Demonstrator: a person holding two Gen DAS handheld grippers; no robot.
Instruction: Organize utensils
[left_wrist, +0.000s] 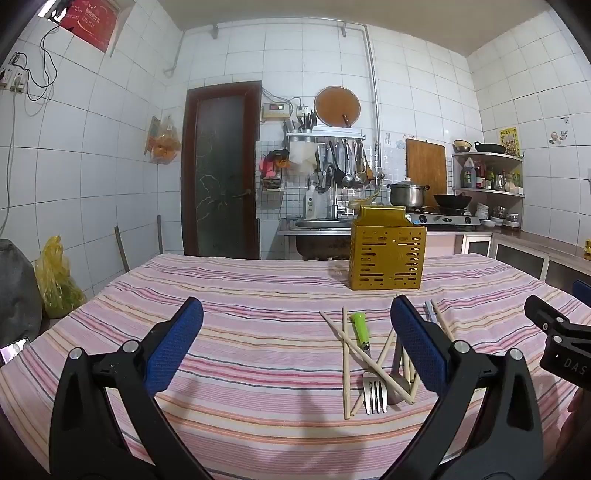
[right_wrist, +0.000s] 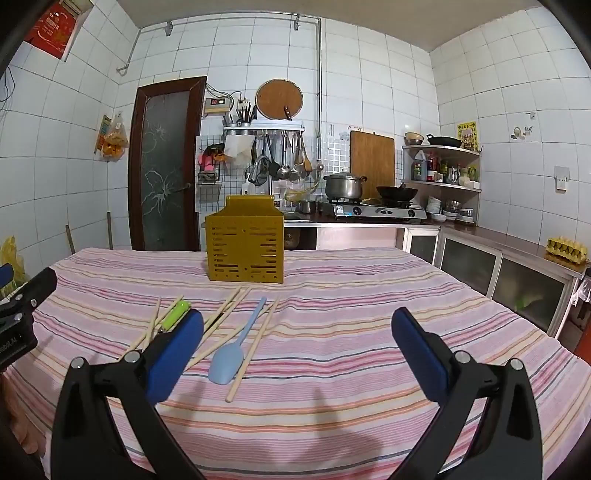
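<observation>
A gold slotted utensil holder (left_wrist: 386, 254) stands upright at the far side of the striped table; it also shows in the right wrist view (right_wrist: 245, 249). In front of it lie several wooden chopsticks (left_wrist: 345, 365), a metal fork (left_wrist: 374, 393) with a green handle (left_wrist: 359, 325), and a metal spoon (left_wrist: 397, 369). A light blue spoon (right_wrist: 229, 356) lies among chopsticks (right_wrist: 255, 349) in the right wrist view. My left gripper (left_wrist: 295, 321) is open and empty, left of the pile. My right gripper (right_wrist: 297, 332) is open and empty, right of the pile.
The table wears a pink striped cloth (left_wrist: 240, 295). Behind it are a sink (left_wrist: 317, 223), a stove with a pot (right_wrist: 345, 184) and a wok (right_wrist: 397, 192), and a dark door (left_wrist: 221, 170). A yellow bag (left_wrist: 55, 280) sits on the floor at the left.
</observation>
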